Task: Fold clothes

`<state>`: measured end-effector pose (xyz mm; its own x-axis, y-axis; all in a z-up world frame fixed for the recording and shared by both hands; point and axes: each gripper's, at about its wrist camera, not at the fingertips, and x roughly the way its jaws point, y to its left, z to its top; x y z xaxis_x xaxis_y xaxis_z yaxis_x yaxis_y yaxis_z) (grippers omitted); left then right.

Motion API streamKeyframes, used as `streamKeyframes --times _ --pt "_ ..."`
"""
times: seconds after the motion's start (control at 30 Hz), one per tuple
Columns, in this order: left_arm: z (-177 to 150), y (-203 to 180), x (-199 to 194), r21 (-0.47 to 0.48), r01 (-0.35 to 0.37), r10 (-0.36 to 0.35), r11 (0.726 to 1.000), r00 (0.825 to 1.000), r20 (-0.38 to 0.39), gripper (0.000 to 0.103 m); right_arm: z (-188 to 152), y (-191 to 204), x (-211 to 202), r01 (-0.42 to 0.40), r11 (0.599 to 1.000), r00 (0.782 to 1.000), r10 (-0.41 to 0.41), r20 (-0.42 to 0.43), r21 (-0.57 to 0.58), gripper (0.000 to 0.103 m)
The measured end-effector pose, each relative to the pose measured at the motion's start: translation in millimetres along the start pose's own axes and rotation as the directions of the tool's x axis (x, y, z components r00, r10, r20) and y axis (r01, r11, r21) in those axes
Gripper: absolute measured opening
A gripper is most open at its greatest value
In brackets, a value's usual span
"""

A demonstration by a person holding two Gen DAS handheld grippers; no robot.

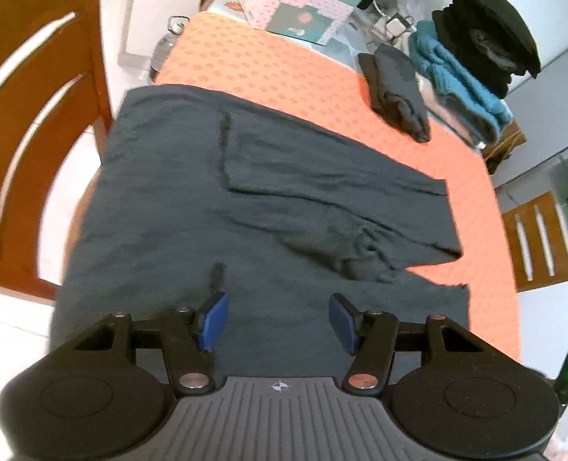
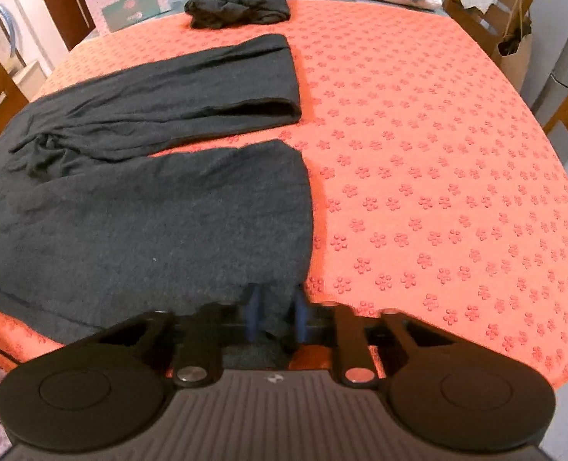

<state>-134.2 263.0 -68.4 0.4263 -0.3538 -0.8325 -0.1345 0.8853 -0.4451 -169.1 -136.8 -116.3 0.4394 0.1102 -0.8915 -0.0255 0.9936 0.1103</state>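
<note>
Dark grey trousers (image 1: 215,199) lie spread flat on the orange tablecloth (image 1: 268,65), the two legs apart. My left gripper (image 1: 278,320) is open and empty, hovering over the waist end of the trousers. In the right wrist view the trousers (image 2: 138,207) stretch away to the left, with the far leg (image 2: 207,88) separate from the near one. My right gripper (image 2: 276,317) has its blue pads (image 2: 254,315) closed on the near leg's hem corner at the table's front edge.
A folded dark garment (image 1: 399,92) (image 2: 241,0) lies at the far side. A stack of folded clothes with a teal item (image 1: 464,77) stands behind it. Boxes (image 1: 303,4), a water bottle (image 1: 166,46), wooden chairs (image 1: 34,115) and a paper bag (image 2: 514,38) surround the table.
</note>
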Motion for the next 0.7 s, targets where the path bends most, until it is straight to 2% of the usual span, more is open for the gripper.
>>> streamKeyframes --times 0.2,0.4,0.53,0.7 --pt "3.4 -19.8 20.9 -0.063 0.109 -0.111 0.992 0.993 -0.035 0.061 9.6 5.7 -15.9 -0.043 0.998 0.998 0.04 0.042 0.049 0.006" --pt "3.2 -53.4 47.5 -0.104 0.236 -0.245 0.966 0.966 -0.085 0.062 24.2 26.6 -38.8 -0.108 0.994 0.991 0.106 0.085 0.015 0.006" --pt "4.8 -80.5 68.8 -0.104 0.301 -0.313 0.948 0.941 -0.131 0.066 29.8 52.2 -46.3 -0.148 0.987 0.985 0.153 0.082 -0.069 0.006" --pt "0.3 -114.4 92.4 -0.016 0.33 -0.326 0.944 0.922 -0.21 0.066 31.8 90.1 -53.5 -0.182 0.956 0.977 0.203 0.07 -0.229 0.006"
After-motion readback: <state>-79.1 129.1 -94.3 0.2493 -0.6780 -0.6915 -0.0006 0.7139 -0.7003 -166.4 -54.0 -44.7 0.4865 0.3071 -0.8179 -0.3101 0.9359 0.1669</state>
